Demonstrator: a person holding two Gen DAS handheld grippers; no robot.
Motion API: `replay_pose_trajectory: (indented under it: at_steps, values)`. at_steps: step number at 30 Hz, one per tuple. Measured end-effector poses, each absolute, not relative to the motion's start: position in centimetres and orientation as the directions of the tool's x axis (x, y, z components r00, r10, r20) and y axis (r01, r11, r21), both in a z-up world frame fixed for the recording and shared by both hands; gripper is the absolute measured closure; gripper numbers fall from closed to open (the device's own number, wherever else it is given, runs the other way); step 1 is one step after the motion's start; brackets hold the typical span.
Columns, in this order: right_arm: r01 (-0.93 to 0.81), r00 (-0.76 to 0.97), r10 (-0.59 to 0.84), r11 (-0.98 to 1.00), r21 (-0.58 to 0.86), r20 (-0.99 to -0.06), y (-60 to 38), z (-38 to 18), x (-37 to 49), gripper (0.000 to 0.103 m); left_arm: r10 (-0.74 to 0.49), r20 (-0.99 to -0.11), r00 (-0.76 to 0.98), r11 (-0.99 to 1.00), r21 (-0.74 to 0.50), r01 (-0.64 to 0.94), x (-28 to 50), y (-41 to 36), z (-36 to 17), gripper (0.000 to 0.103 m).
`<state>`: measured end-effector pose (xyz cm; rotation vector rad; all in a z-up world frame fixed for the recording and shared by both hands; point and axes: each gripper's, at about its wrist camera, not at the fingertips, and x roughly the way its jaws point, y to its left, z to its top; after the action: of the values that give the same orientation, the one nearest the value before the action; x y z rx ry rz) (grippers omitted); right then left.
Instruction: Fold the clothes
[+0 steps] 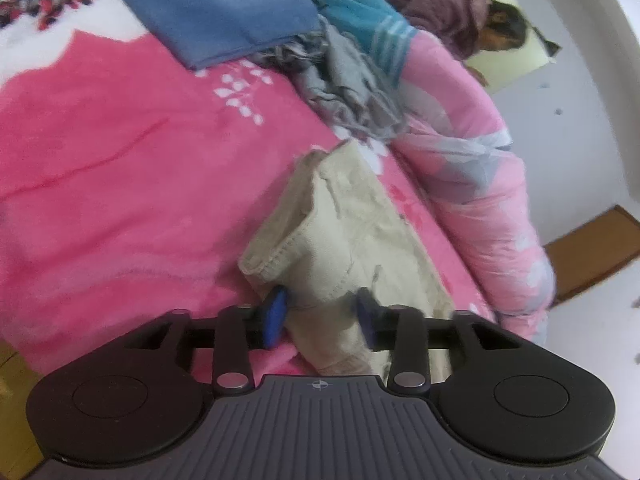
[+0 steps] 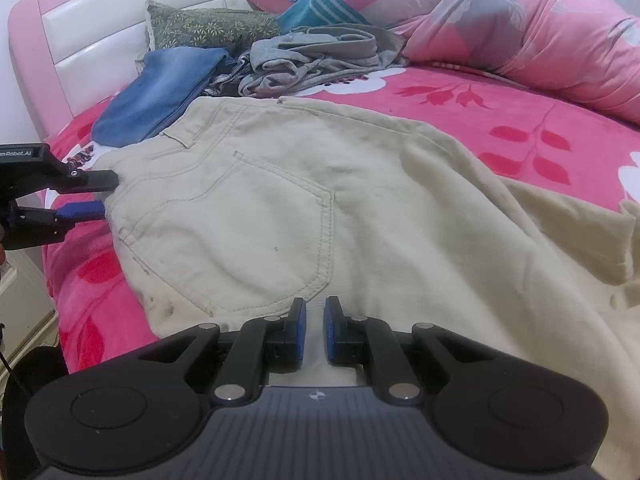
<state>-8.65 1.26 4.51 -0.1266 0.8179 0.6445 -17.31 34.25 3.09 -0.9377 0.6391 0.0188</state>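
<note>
Cream trousers [image 1: 352, 240] between open jaws

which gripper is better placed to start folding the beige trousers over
Left. The left gripper already has its jaws open around the waistband edge of the beige trousers; the right gripper sits nearly closed over flat cloth.

We lose the cream trousers [image 2: 304, 208] past the right edge and under the right gripper [image 2: 314, 330]. The left gripper [image 2: 102, 196] is cut off at the left edge. We cannot make out the blurred mirror [image 1: 492, 28] reflection.
</note>
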Motion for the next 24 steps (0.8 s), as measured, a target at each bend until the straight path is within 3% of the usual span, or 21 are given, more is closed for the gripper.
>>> replay_pose_trajectory:
  at_steps: [2,5,6,9,12,18,22,24]
  values:
    - [-0.578,0.508,0.488,0.804,0.139,-0.71,1.2,4.5,-8.7,0.093,-0.199,-0.529,0.825,0.613,-0.724,-0.316,-17.6,34.3,3.5,0.047]
    - [-0.575,0.511,0.495,0.805,0.149,-0.703,1.0,4.4,-8.7,0.093,-0.196,-0.529,0.825,0.616,-0.721,-0.316,-16.9,34.2,3.3,0.048]
    - [-0.573,0.511,0.497,0.805,0.153,-0.701,1.0,4.4,-8.7,0.093,-0.192,-0.527,0.828,0.609,-0.725,-0.321,-16.7,34.2,2.9,0.051]
    - [-0.567,0.512,0.503,0.807,0.167,-0.696,0.8,4.3,-8.7,0.093,-0.17,-0.518,0.839,0.606,-0.726,-0.325,-16.6,33.9,2.6,0.078]
    - [-0.559,0.513,0.504,0.811,0.175,-0.695,0.8,4.5,-8.8,0.093,-0.144,-0.474,0.869,0.614,-0.731,-0.297,-17.6,33.4,3.6,0.085]
    - [-0.565,0.523,0.498,0.81,0.156,-0.691,0.7,5.6,-9.7,0.093,-0.078,-0.375,0.924,0.688,-0.691,-0.223,-21.8,32.5,6.3,0.086]
    - [-0.558,0.501,0.55,0.795,0.237,-0.668,-0.6,4.4,-9.4,0.093,-0.088,-0.484,0.871,0.673,-0.673,-0.306,-21.4,34.0,2.1,0.083]
    - [-0.539,0.487,0.586,0.786,0.305,-0.648,-1.5,4.0,-8.8,0.093,-0.083,-0.486,0.87,0.659,-0.682,-0.318,-21.8,34.7,1.3,0.079]
